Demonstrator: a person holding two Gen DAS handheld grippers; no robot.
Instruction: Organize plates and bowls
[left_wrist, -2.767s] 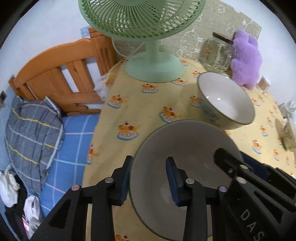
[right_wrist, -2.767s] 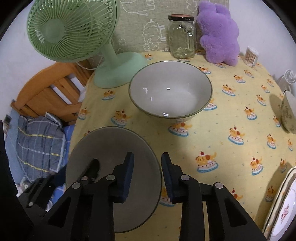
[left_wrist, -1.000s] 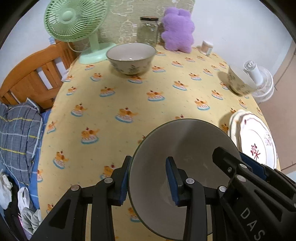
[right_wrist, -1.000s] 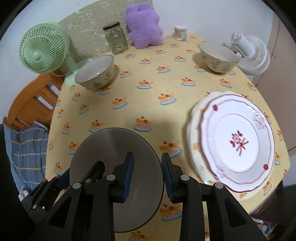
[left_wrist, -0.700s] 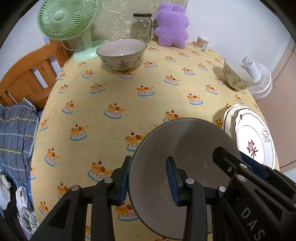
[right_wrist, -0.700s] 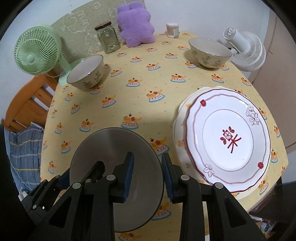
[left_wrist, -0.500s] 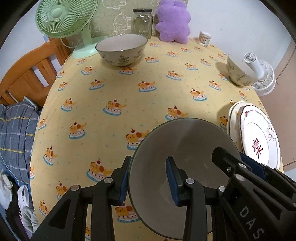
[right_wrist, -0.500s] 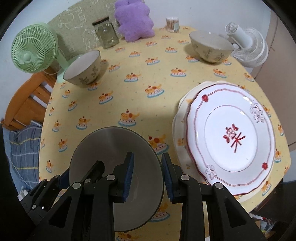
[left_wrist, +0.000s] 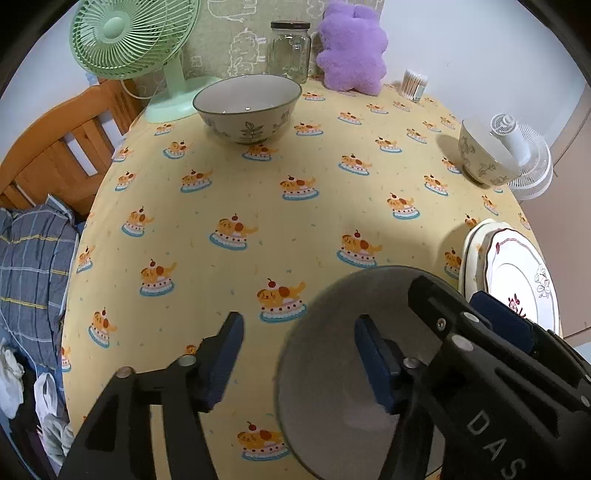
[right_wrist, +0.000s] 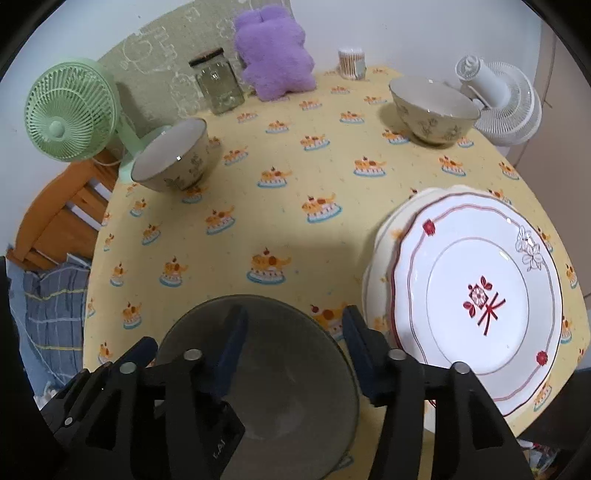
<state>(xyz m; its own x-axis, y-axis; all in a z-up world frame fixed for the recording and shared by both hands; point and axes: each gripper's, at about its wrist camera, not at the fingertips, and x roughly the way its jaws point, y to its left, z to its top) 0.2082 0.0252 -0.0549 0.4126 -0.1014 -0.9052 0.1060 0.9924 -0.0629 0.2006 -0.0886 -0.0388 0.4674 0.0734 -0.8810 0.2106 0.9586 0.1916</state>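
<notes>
We are opening both tongs, the left gripper (left_wrist: 297, 363) and right gripper (right_wrist: 291, 356), each straddling the grey bowl's (right_wrist: 280, 373) rim without pressing it. The bowl is sitting on the yellow tablecloth (left_wrist: 258, 206) just beside the stacked plates (right_wrist: 476, 295). Farther off, two patterned bowls (left_wrist: 246, 107) are standing well apart.

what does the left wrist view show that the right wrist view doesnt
Only the left wrist view shows the white bundles on the floor beside the table, and the right claw from outside.

Only the right wrist view shows the whole red-patterned plate, and the left claw low at the left.

Both show the grey bowl, two floral bowls, green fan, jar, purple plush and white fan. Both claws are opening, pads off the bowl's rim.
</notes>
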